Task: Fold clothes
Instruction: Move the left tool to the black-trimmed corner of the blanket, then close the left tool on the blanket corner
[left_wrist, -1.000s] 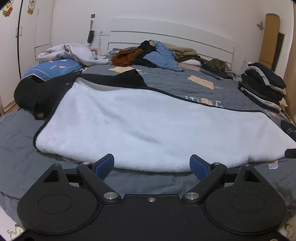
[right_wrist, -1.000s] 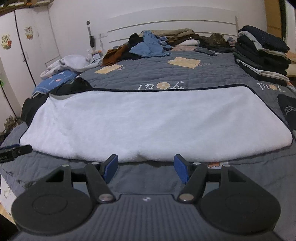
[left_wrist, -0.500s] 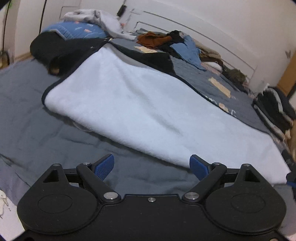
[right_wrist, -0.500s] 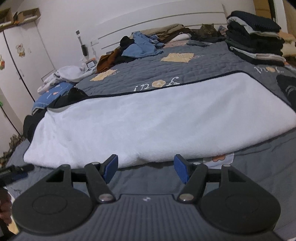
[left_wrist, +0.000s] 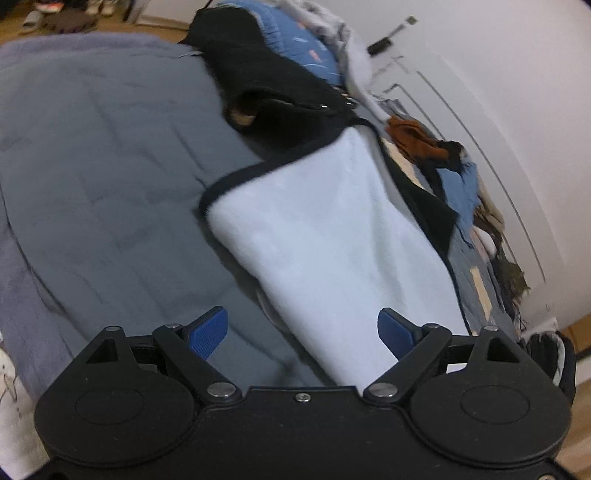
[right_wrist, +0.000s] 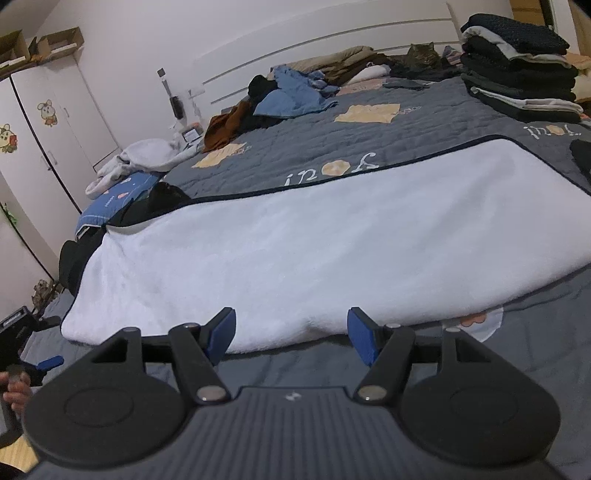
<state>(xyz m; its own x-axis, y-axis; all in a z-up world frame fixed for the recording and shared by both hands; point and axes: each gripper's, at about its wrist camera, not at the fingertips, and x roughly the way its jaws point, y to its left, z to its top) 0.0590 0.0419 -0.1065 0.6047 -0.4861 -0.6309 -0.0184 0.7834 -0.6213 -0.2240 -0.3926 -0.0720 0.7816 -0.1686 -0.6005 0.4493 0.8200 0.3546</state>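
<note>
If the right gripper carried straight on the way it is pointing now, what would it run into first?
Most likely the near edge of the white fleece garment spread on the grey quilt. The right gripper is open and empty, with that edge just beyond its fingertips; depth is hard to judge, so it might brush the quilt first.

The left wrist view, rolled hard, looks down past its hand-held gripper (left_wrist: 301, 330) along the bed (left_wrist: 92, 155) at close range. The right wrist view sits nearly level behind its hand-held gripper (right_wrist: 291, 332), facing the headboard (right_wrist: 332, 37). Both share the white garment (right_wrist: 314, 251).
</note>
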